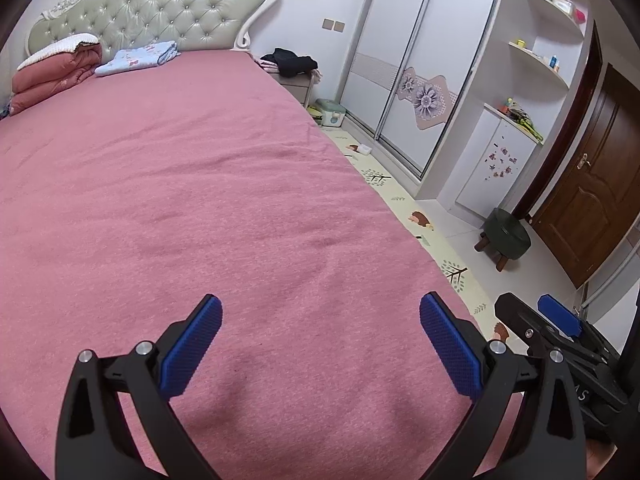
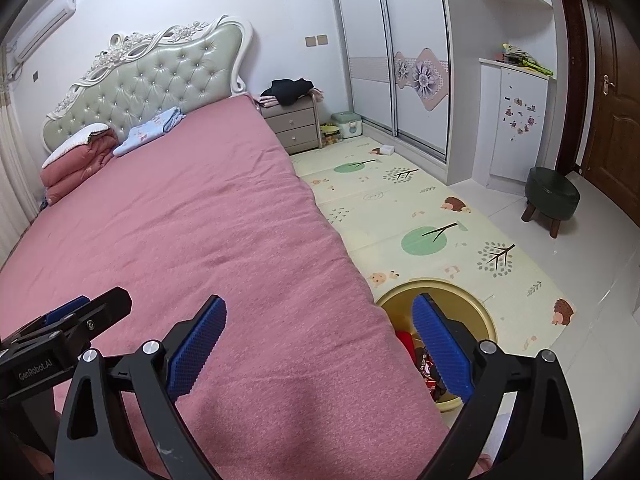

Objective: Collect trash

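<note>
Hanging over the pink bed [image 1: 180,184], both the left gripper [image 1: 320,344] and right gripper [image 2: 320,344] are held with jaws wide, empty. Trash [image 2: 424,364] is seen inside the yellow bin [image 2: 476,316] on the floor beside the bed.

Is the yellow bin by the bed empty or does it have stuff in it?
Not empty. The yellow bin holds red and dark wrappers.

Left gripper [image 1: 320,344]: jaws spread wide, blue pads [image 1: 192,348] facing each other, nothing between them
Right gripper [image 2: 320,344]: jaws spread wide, empty, blue pads [image 2: 196,346] apart
Relation: side by side, left gripper just left of right
</note>
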Available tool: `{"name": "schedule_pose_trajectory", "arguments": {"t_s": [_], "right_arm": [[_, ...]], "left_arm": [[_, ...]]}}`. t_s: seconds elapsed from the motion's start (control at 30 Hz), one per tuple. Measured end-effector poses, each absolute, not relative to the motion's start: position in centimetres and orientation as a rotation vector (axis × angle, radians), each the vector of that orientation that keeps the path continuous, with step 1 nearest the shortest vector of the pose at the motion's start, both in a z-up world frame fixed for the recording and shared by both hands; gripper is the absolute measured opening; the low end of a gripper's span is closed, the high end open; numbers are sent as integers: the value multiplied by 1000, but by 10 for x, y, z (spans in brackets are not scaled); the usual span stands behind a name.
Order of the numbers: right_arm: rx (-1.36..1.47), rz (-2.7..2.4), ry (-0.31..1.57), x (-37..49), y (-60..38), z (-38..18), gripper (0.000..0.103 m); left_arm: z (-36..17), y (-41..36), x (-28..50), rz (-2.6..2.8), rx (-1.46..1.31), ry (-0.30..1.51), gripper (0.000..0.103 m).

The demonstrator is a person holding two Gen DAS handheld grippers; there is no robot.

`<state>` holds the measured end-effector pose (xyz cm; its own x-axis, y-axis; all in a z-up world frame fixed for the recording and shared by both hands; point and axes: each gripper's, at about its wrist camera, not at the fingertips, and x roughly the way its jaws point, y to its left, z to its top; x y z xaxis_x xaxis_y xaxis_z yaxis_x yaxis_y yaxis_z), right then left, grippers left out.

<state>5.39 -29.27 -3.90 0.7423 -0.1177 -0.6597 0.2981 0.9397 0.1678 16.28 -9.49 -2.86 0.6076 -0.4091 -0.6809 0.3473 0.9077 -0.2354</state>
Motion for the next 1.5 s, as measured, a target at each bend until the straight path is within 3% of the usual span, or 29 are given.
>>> {"name": "schedule_pose_trajectory", "arguments": {"t_s": [1.5], "right_arm": [[264,-182,728,54,-276,-46,91]], "left_arm": [[-41,-83,165,-393,-94,818,99]]}}
